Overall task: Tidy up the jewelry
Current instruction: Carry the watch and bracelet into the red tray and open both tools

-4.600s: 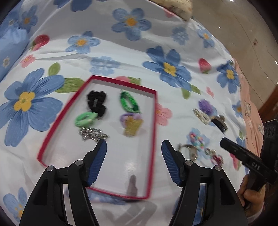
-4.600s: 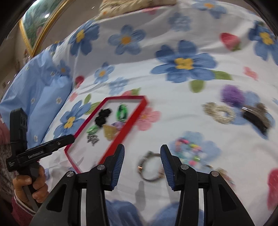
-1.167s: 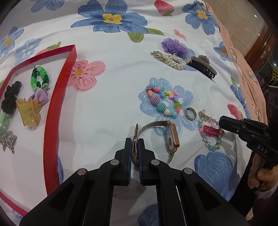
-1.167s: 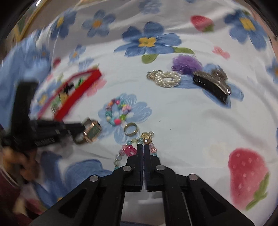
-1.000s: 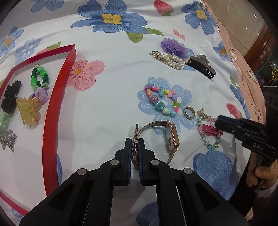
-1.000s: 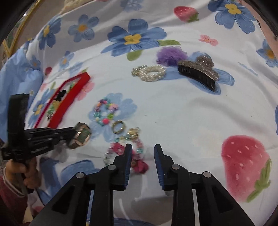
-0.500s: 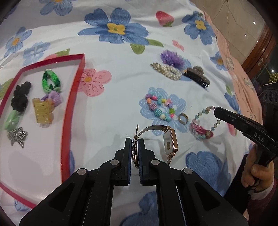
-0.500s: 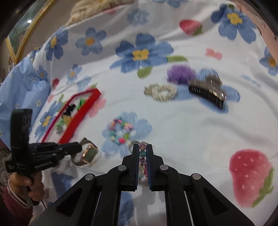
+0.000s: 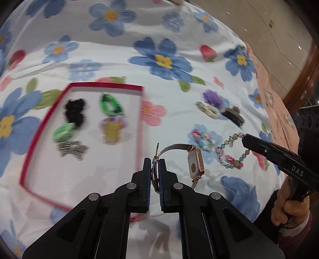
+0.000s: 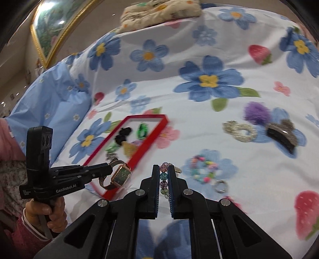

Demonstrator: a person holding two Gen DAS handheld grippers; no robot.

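Note:
My left gripper [image 9: 154, 163] is shut on the mesh strap of a rose-gold square watch [image 9: 195, 165], which hangs in the air above the bed; the same watch [image 10: 120, 175] shows in the right wrist view. My right gripper [image 10: 164, 169] is shut on a bracelet of glassy coloured beads [image 10: 163, 177], lifted off the sheet; that bracelet [image 9: 232, 153] dangles from its tip in the left wrist view. The red-rimmed tray [image 9: 139, 111] lies to the left, holding black, green and purple hair ties, a yellow claw clip and a silver piece.
On the floral sheet lie a chunky multicoloured bead bracelet [image 10: 202, 169], a ring [image 10: 221, 186], a pearl loop [image 10: 238, 131], a purple scrunchie [image 10: 256, 112] and a black claw clip [image 10: 282, 137]. A cushion [image 10: 159, 12] sits at the far edge; a blue pillow [image 10: 49, 93] at the left.
Both grippers have risen, carrying the watch and the glassy bead bracelet off the sheet, and swung toward the red tray. The right gripper shut on the bracelet about a second ago.

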